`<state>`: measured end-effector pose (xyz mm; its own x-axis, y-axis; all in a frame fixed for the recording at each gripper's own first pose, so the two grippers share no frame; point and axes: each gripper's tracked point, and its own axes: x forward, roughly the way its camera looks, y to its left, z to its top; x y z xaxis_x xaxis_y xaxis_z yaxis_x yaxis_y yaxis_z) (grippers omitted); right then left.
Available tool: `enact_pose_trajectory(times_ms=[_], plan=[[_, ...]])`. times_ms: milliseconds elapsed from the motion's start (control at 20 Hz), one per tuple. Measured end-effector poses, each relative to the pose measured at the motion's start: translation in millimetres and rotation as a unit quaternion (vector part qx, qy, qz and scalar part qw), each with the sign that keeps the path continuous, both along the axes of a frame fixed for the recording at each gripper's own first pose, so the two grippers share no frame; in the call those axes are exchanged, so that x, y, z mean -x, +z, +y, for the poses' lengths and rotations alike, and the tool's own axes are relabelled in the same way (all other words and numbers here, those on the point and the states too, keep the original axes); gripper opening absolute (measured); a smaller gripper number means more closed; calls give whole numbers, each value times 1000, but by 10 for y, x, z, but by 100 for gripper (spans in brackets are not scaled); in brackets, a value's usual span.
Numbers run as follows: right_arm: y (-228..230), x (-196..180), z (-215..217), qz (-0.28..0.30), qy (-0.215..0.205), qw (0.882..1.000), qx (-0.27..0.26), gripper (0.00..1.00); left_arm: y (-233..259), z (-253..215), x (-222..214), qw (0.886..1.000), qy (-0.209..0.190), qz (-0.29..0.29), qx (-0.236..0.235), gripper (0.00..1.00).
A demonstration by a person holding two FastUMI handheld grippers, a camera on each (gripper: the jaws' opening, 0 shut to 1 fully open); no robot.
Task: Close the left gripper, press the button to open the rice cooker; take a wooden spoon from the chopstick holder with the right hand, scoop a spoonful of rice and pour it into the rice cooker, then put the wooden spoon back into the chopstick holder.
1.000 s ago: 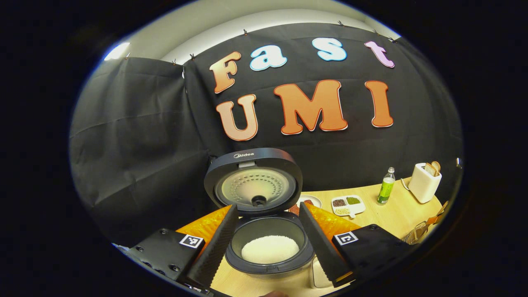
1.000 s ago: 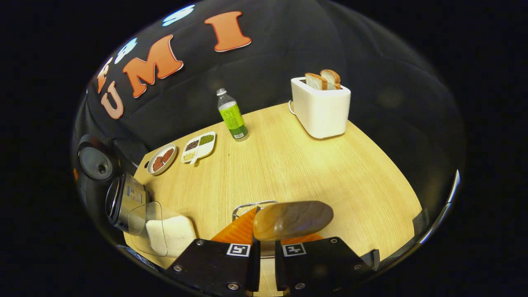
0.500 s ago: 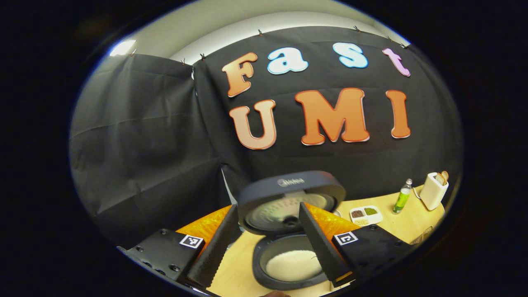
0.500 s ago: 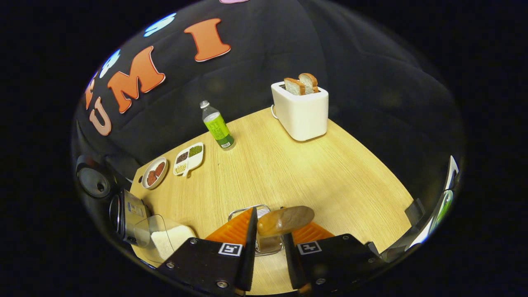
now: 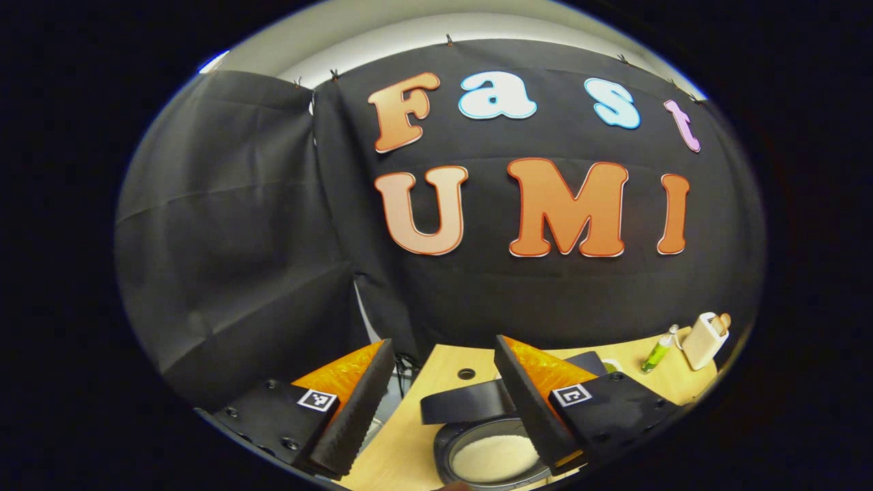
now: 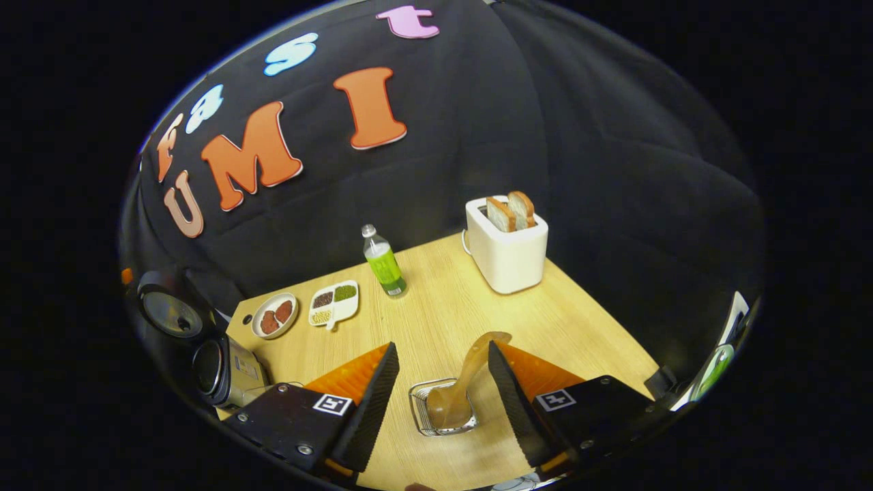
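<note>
The wooden spoon [image 6: 458, 389] leans in the wire chopstick holder [image 6: 421, 421] on the table, between my right gripper's fingers but free of them. My right gripper [image 6: 442, 346] is open above the holder. The rice cooker [image 5: 477, 443] stands with its lid [image 5: 464, 408] raised and white rice [image 5: 494, 457] in its pot, low in the left gripper view. My left gripper [image 5: 444, 341] is open and empty, above and in front of the cooker. In the right gripper view the cooker [image 6: 225, 365] sits at the far left of the table with its lid [image 6: 170, 310] up.
On the wooden table [image 6: 580, 341] stand a white toaster [image 6: 506, 245] with bread, a green bottle [image 6: 384, 262], a divided dish [image 6: 334, 303] of grains and a small plate [image 6: 274, 317]. The black cloth wall rises behind.
My right gripper opened and let go of the wooden spoon, which now rests in the holder, and it drew back. My left gripper rose and tilted up, so the cooker dropped low in its view.
</note>
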<state>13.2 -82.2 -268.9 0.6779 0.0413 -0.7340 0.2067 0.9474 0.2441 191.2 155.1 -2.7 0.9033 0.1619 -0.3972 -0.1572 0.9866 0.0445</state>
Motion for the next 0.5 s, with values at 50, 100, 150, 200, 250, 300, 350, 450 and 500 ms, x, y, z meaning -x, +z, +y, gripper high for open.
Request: enact_pose_trajectory(times_ms=[50, 100, 150, 200, 250, 300, 350, 450, 500], plan=[[92, -37, 9, -12, 3, 1000, 6, 83, -15, -24, -95, 1000, -8, 13, -1, 95], [191, -64, 37, -24, 8, 1000, 9, 83, -58, -103, -171, 999, -19, 30, 1, 99], [255, -65, 60, -31, 15, 999, 12, 83, -119, -178, -225, 998, -30, 48, 2, 99], [291, -61, 98, -36, 22, 999, 14, 83, -205, -266, -248, 997, -40, 68, 5, 100], [310, -66, 118, -39, 28, 999, 19, 83, -325, -347, -256, 995, -48, 91, 10, 100], [312, -54, 143, -40, 34, 998, 20, 83, -455, -422, -254, 992, -52, 114, 20, 99], [313, -28, 155, -39, 38, 998, 22, 83, -536, -415, -247, 991, -49, 121, 21, 99], [267, 5, 185, -32, 39, 999, 16, 83, -554, -343, -293, 990, -35, 135, 31, 91], [253, 16, 204, -30, 40, 999, 12, 83, -615, -416, -259, 987, -43, 147, 50, 99]])
